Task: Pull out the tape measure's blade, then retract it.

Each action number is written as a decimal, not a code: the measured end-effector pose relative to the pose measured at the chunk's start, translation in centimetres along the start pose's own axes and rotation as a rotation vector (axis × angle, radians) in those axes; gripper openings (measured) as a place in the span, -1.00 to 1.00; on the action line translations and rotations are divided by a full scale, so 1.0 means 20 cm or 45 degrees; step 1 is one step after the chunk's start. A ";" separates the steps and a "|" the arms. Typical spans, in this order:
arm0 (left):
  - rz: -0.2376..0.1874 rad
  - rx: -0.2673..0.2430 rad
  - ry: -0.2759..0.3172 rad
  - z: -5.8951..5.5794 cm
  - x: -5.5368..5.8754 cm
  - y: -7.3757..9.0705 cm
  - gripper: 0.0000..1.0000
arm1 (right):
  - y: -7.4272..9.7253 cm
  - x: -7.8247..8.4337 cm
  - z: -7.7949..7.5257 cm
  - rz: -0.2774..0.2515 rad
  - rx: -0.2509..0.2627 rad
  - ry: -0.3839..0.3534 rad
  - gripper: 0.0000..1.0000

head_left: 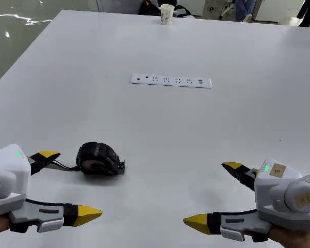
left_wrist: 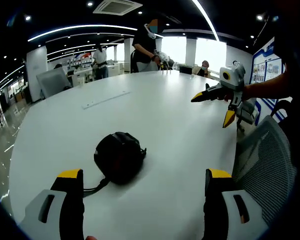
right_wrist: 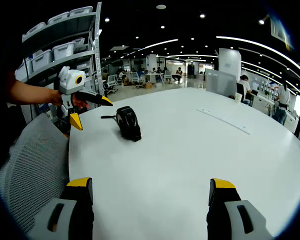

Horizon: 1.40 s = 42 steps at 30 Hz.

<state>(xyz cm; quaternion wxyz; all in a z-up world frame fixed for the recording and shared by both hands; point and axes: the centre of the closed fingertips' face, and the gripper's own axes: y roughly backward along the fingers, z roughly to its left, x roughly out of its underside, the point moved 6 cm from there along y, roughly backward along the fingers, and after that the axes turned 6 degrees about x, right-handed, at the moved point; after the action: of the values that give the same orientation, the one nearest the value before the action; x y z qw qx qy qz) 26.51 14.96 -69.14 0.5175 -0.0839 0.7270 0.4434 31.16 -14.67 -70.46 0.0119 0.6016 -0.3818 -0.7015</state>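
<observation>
A black tape measure (head_left: 98, 159) lies on the white table (head_left: 160, 119), its wrist strap trailing left and its blade fully in. My left gripper (head_left: 71, 183) stands open just left of it, one yellow tip near the strap. In the left gripper view the tape measure (left_wrist: 119, 157) rests a short way ahead between the jaws of the left gripper (left_wrist: 144, 182). My right gripper (head_left: 215, 195) is open at the lower right, well apart from the tape. The right gripper view has the tape measure (right_wrist: 128, 122) far off to the left, beyond the right gripper (right_wrist: 150, 190).
A white power strip (head_left: 171, 81) lies across the middle of the table. A paper cup (head_left: 167, 14) stands at the far edge. A mesh chair (right_wrist: 32, 165) sits by the table's near edge. People stand and sit beyond the far side.
</observation>
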 end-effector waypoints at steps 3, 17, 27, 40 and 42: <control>0.004 0.005 0.000 0.02 0.00 -0.01 0.98 | -0.02 -0.01 -0.01 0.001 -0.015 0.018 0.90; 0.050 0.048 -0.039 0.08 -0.02 -0.07 0.97 | -0.12 -0.05 -0.04 0.022 -0.092 0.086 0.86; 0.104 0.093 -0.108 0.14 -0.03 -0.10 0.91 | -0.21 -0.07 -0.05 0.052 -0.171 0.153 0.84; 0.179 0.176 -0.192 0.20 -0.05 -0.14 0.69 | -0.32 -0.11 -0.05 0.068 -0.255 0.239 0.76; 0.183 0.185 -0.202 0.20 -0.05 -0.15 0.65 | -0.34 -0.12 -0.05 0.074 -0.268 0.257 0.75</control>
<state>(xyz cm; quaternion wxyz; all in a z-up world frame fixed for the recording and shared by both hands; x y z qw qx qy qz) 31.42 15.85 -70.22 0.5450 0.0416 0.7180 0.4309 35.61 -9.19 -72.29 0.1336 0.6534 -0.3203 -0.6728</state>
